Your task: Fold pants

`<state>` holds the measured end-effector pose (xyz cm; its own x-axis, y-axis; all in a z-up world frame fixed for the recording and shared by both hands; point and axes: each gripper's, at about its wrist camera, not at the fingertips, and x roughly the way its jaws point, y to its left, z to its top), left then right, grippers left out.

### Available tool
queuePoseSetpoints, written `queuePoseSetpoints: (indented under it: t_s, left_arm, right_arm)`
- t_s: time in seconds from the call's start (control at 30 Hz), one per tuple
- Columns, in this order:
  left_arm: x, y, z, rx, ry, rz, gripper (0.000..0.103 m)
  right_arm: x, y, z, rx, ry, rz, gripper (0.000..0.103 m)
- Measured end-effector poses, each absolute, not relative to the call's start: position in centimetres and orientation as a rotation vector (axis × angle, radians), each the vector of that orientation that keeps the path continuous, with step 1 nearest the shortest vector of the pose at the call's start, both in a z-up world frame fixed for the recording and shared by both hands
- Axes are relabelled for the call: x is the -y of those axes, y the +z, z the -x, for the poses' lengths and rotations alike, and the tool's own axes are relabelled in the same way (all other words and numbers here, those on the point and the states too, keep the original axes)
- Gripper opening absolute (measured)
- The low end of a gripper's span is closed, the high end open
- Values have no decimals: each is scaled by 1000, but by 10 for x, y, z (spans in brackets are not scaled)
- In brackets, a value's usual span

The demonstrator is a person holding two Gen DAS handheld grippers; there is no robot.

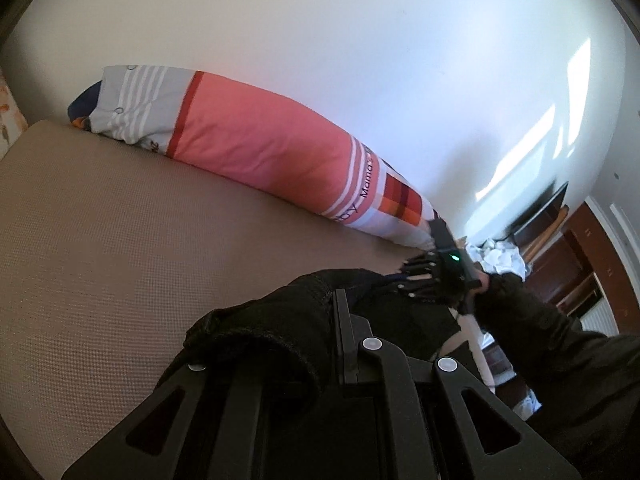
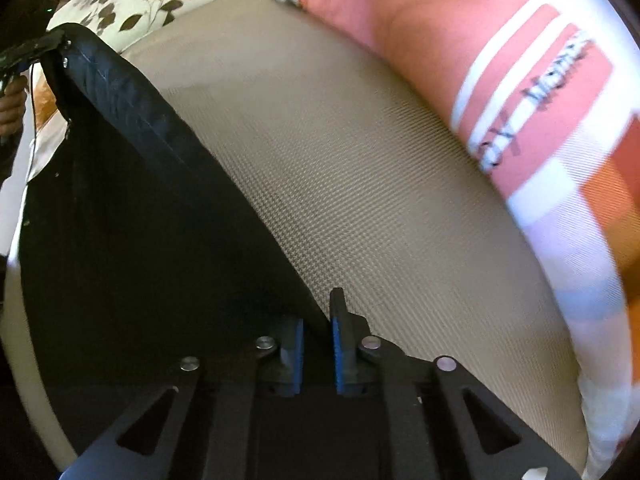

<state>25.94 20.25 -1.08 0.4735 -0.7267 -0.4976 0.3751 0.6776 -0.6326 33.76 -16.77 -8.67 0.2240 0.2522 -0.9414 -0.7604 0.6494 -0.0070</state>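
Both tools grip the black pants (image 2: 132, 216): left tool (image 1: 336, 320), right tool (image 2: 318, 340). I judge folding barely begun; cloth hangs stretched between them above the bed (image 2: 360, 184).

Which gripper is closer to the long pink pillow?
Right. The right gripper holds the pants close beside the pink pillow; the left gripper is farther out over the mattress.

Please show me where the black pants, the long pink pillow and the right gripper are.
black pants (image 2: 132, 216), right wrist view, on the flat dark cloth.
long pink pillow (image 1: 260, 140), left wrist view, on its pink middle.
right gripper (image 2: 316, 340), right wrist view, between its fingertips.
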Motion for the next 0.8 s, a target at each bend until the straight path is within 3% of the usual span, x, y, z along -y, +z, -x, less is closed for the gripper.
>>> queuePoseSetpoints:
  t_s: [0.4,0.8]
  left_arm:
    - [-213,10,-196,-842,-750,394,9]
    - [-220,-43,-89,-1046,-771,288,11]
  right_arm:
    - [179,-7,-196,-915,545,493,7]
    - [181,-58,-69,-1091,575,313,6]
